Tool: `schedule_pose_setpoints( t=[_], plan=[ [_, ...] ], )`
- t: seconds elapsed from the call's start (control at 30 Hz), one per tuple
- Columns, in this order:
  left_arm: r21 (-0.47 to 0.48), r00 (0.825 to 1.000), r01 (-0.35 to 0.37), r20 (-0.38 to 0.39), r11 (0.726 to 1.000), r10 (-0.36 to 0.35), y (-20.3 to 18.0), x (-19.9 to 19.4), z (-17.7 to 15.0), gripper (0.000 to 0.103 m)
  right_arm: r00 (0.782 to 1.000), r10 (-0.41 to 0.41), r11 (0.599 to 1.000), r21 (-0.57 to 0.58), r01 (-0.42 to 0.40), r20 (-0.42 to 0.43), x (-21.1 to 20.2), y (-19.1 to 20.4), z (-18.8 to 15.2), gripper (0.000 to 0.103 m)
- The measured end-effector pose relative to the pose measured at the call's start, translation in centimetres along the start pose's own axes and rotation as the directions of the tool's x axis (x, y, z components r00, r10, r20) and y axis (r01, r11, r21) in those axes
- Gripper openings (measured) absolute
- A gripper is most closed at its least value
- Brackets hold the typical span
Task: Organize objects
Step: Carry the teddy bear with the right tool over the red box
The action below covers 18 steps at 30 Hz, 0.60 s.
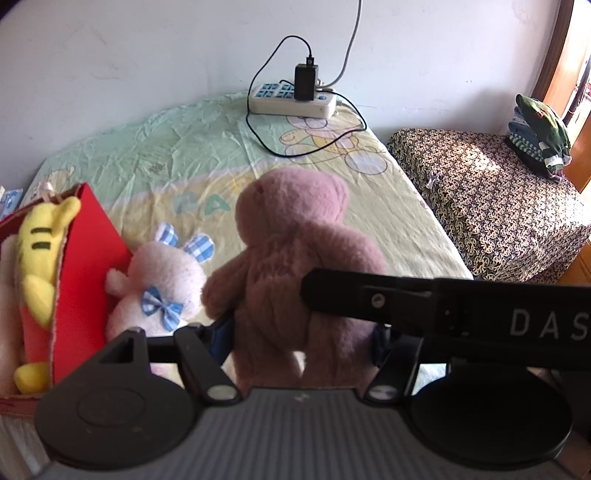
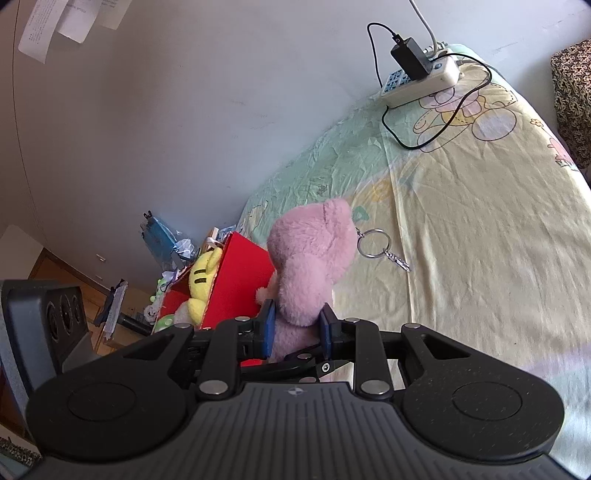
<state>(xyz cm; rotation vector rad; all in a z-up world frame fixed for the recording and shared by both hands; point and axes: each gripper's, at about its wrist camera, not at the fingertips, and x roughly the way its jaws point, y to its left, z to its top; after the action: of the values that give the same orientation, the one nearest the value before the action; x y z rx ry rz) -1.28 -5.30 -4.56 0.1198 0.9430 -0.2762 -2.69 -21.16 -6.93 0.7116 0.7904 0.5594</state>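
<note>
left gripper [image 1: 303,332]: clamped on mauve plush bear [image 1: 291,258] | right gripper [image 2: 297,328]: clamped on pink plush [image 2: 310,262] | red box [image 2: 240,284]: bed's [image 2: 480,240] left edge

1. Lower body of the pink plush bear [image 1: 291,266] hidden behind the left gripper [image 1: 303,332] housing.
2. Red box [image 1: 85,266] cut off at left edge.
3. Writing on wall papers [image 2: 62,22] too small to read.

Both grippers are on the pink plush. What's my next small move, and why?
Probably carry the pink plush leftward to the red box and stop over its open top. The left gripper and right gripper are both clamped on it. The box already holds a yellow plush, and the white bunny lies against the box, so pass above it.
</note>
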Motion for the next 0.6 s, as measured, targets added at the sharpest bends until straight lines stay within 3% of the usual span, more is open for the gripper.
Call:
schedule_pose_setpoints(
  t=[0.37,0.6],
  plan=[
    [0.030,0.996,0.062,0.061,0.998,-0.064,1.7,-3.3,0.8,0.066,0.998,-0.018,1.000,-0.021,0.019,0.067,-1.4,3.2,0.0,0.027],
    [0.063,0.986,0.091,0.133,0.994,-0.099,4.8,-6.6,1.3,0.066,0.989,-0.027,0.998,-0.046,0.035,0.146,-1.3,7.6,-0.2,0.027]
  ],
)
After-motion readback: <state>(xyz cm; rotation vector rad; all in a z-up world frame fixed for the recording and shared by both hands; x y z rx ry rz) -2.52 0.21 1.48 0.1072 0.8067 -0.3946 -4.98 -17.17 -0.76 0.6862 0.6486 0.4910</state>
